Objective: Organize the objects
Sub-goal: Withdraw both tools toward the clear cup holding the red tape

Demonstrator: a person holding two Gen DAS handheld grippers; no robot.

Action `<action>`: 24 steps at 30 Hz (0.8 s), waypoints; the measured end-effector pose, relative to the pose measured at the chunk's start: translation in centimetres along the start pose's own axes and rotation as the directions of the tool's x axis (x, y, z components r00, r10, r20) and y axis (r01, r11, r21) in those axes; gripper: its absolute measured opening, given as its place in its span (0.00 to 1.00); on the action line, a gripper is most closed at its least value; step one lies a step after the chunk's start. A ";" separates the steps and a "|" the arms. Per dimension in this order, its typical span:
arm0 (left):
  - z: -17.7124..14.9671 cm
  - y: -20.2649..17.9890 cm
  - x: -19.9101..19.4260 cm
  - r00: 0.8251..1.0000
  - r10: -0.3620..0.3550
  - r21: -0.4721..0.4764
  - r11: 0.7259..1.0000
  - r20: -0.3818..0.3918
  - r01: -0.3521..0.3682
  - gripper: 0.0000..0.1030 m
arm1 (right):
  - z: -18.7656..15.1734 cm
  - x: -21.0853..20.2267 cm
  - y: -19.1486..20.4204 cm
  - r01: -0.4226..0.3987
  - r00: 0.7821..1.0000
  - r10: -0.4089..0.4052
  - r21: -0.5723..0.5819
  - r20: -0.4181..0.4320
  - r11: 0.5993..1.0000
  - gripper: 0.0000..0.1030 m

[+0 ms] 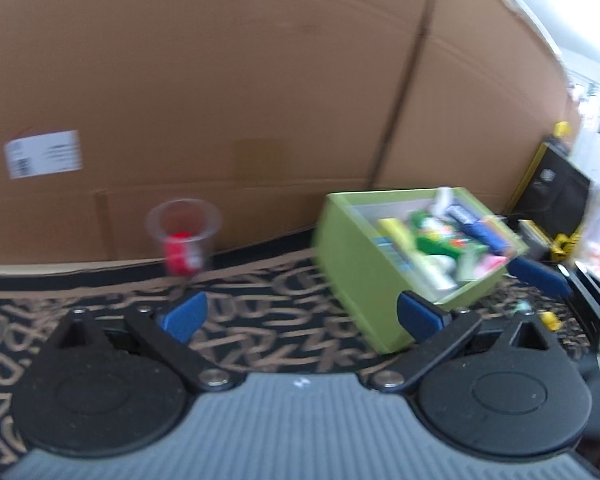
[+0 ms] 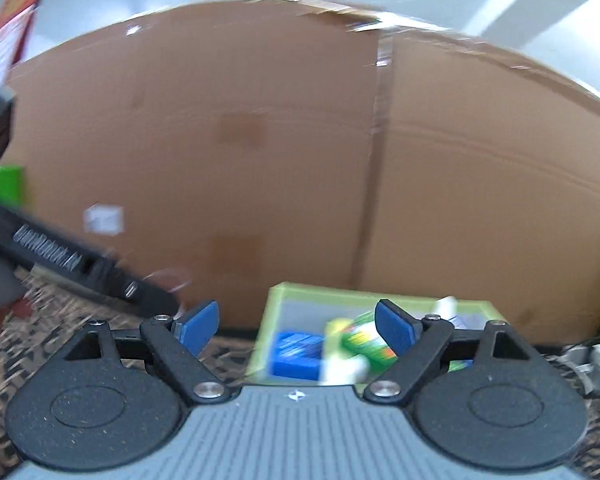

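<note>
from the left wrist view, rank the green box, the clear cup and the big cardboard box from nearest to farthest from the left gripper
1. Green box: right of centre, its near corner by the right fingertip of the left gripper.
2. Clear cup: left of centre, farther back on the patterned mat, something red inside.
3. Big cardboard box: behind both, filling the background.

box (image 1: 356,264): lime green | cloth (image 1: 260,320): black, tan letters | cup (image 1: 184,232): clear
</note>
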State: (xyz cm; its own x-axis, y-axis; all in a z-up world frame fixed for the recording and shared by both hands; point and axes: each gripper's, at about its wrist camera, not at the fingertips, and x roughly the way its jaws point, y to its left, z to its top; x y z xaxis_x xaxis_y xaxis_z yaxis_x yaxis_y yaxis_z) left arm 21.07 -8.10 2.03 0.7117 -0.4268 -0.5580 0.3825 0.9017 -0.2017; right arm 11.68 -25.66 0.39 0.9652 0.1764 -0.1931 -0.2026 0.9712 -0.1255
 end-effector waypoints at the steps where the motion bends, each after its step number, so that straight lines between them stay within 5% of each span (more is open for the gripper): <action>1: 0.2 1.0 0.1 1.000 0.017 -0.012 1.000 -0.003 -0.017 1.00 | -0.8 -0.8 1.4 -0.015 1.000 0.015 -0.024 -0.008 1.000 0.86; 7: 3.3 6.1 3.4 0.991 0.134 -0.110 0.985 0.002 -0.133 0.89 | -2.2 0.1 7.2 -0.109 0.994 0.106 -0.080 -0.040 0.991 0.86; 14: 5.3 9.3 9.6 0.976 0.212 -0.172 0.961 -0.050 -0.218 0.86 | -1.9 1.4 7.9 -0.136 0.989 0.134 -0.034 -0.061 0.990 0.86; 17: 4.5 10.0 11.1 0.967 0.236 -0.140 0.959 -0.094 -0.248 0.78 | -2.1 1.9 7.9 -0.138 0.988 0.137 -0.015 -0.071 0.990 0.86; 20: 1.7 10.1 11.3 0.964 0.188 -0.066 0.977 -0.188 -0.203 0.68 | -2.8 2.2 7.9 -0.141 0.987 0.141 0.000 -0.074 0.990 0.86; 24: -2.9 8.0 7.9 0.969 0.119 0.128 0.987 -0.215 -0.093 0.75 | -3.5 2.6 8.0 -0.155 0.984 0.156 0.021 -0.082 0.988 0.86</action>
State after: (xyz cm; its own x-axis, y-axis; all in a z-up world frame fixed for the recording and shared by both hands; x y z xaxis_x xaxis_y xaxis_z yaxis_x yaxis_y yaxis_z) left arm 28.01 -4.08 -6.35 0.6091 -0.2910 -0.7378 0.3868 0.9211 -0.0440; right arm 11.97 -18.04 -4.53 0.9049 0.3120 -0.2894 -0.3460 0.9353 -0.0737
